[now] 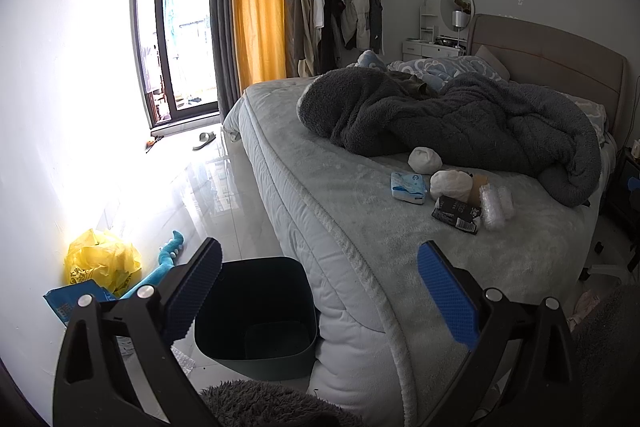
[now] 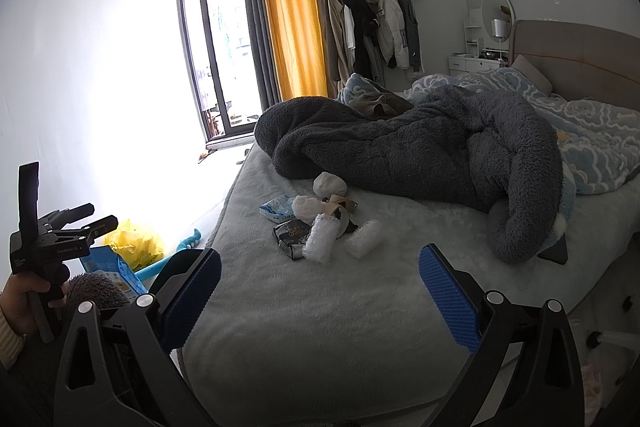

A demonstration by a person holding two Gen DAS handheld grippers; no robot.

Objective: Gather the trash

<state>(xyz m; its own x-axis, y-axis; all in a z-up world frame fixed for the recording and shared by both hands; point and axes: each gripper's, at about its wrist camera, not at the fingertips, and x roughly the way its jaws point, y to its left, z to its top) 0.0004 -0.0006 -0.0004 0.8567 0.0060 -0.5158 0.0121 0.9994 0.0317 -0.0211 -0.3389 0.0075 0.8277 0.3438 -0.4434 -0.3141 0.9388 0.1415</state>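
Left wrist view: the left gripper point(image 1: 320, 291) is wide apart and holds nothing, hanging over the bed point(image 1: 360, 227) corner. The dark bin point(image 1: 256, 311) sits at 7 o'clock. The trash pile point(image 1: 456, 191) lies at 1 o'clock.

Right wrist view: the right gripper point(image 2: 320, 291) is wide apart too, empty. The trash pile point(image 2: 320, 223) lies at 12 o'clock, beside the gray blanket point(image 2: 420, 147). A hand point(image 2: 24, 303) holds the left gripper at 9 o'clock.

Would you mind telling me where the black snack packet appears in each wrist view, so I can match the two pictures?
Left wrist: the black packet lies right of centre on the bed, beside the bubble-wrap rolls.
Right wrist: the black packet lies near centre, left of the bubble-wrap rolls.
Shared landmark: the blue tissue pack, just left of the pile in both.
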